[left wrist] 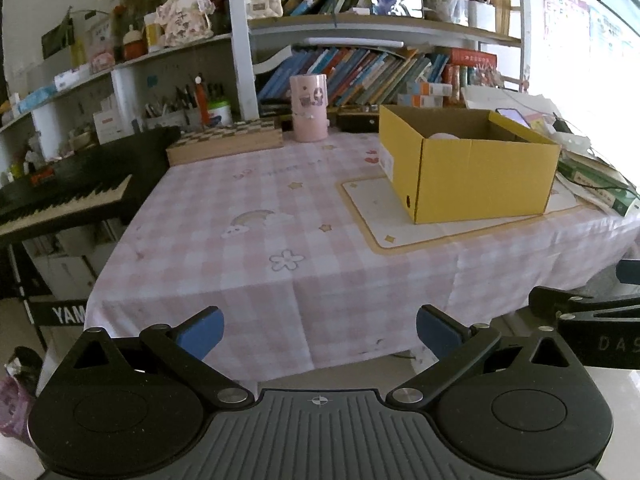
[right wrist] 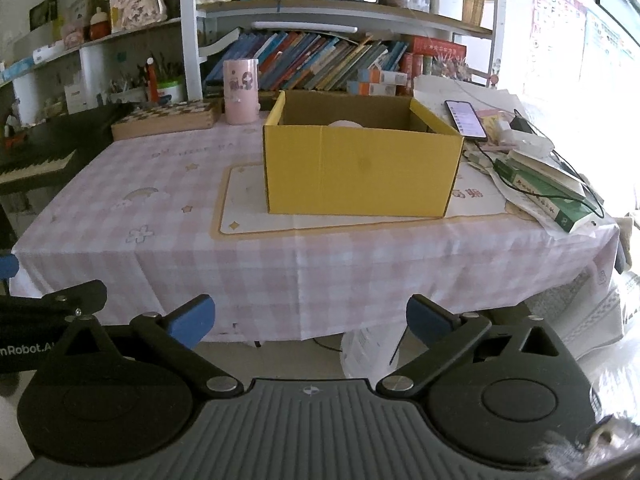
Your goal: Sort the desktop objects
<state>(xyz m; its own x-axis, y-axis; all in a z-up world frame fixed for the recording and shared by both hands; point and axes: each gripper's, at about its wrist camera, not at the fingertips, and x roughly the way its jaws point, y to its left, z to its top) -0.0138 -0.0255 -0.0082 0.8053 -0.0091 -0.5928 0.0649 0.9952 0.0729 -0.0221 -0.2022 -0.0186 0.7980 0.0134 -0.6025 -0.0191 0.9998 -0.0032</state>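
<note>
A yellow cardboard box [left wrist: 476, 172] [right wrist: 360, 168] stands open on a cream mat on the pink checked tablecloth [left wrist: 260, 248] [right wrist: 160, 240]. A pale round object [right wrist: 345, 123] lies inside it, mostly hidden. A pink cup [left wrist: 309, 107] [right wrist: 240, 91] and a checkered wooden box [left wrist: 226, 141] [right wrist: 166, 120] stand at the table's back. My left gripper [left wrist: 320, 330] is open and empty, held before the table's front edge. My right gripper [right wrist: 310, 318] is open and empty, also in front of the table, to the right of the left one.
A black keyboard [left wrist: 60, 196] stands left of the table. Shelves of books [left wrist: 360, 72] rise behind it. A phone [right wrist: 466, 118], cables and stacked books [right wrist: 548, 188] crowd the table's right end. The right gripper's body [left wrist: 592, 324] shows at the left wrist view's right edge.
</note>
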